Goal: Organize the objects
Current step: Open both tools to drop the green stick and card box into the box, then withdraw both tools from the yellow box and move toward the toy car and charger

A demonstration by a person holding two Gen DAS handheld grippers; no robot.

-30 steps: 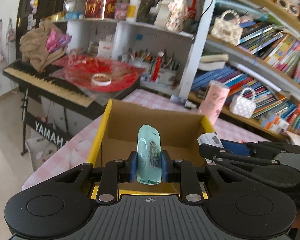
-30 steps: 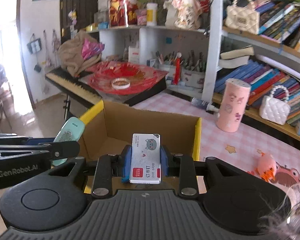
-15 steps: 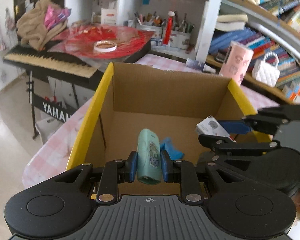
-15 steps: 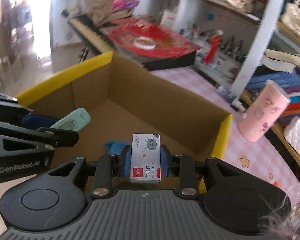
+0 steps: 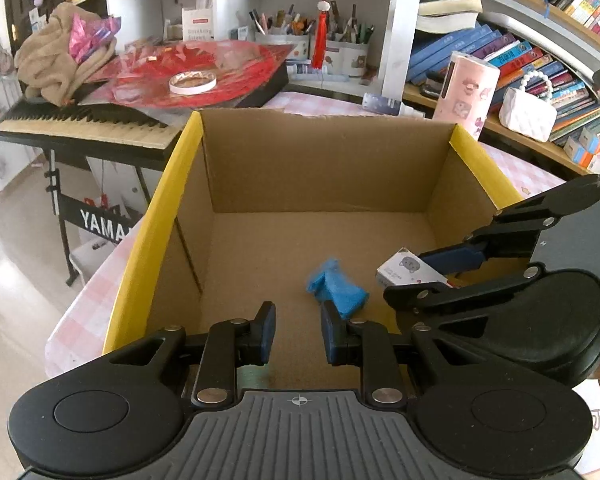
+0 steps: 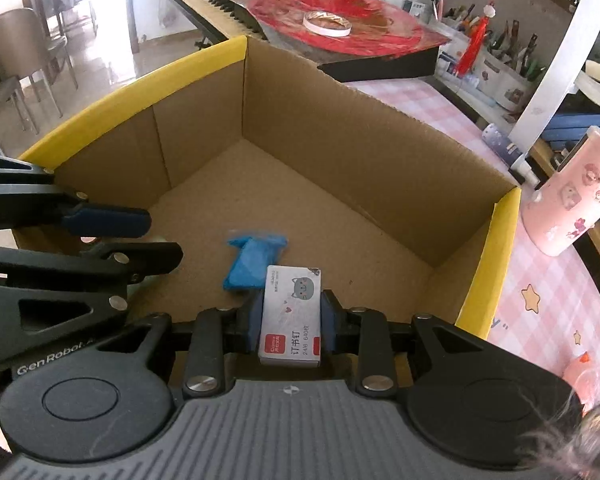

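An open cardboard box with yellow-taped rims (image 5: 156, 216) (image 6: 496, 256) stands on the pink checked table. A blue packet (image 5: 338, 288) (image 6: 256, 260) lies on its floor. My left gripper (image 5: 296, 330) is open and empty, low inside the box near its front; a hint of teal shows below its fingers. It also shows in the right wrist view (image 6: 140, 236). My right gripper (image 6: 290, 320) is shut on a small white staple box with a cat picture (image 6: 292, 312) (image 5: 408, 272), held over the box floor right of the blue packet.
A pink tumbler (image 6: 568, 204) (image 5: 466, 84) stands on the table beyond the box's right rim. A keyboard with red sheets and a tape roll (image 5: 192, 80) lies behind on the left. Bookshelves (image 5: 540, 60) are behind. An orange toy (image 6: 580, 368) lies at the right.
My left gripper has opened and let go of the teal object, which is no longer between its fingers. Both grippers have moved lower into the box. The right one still holds the staple box.
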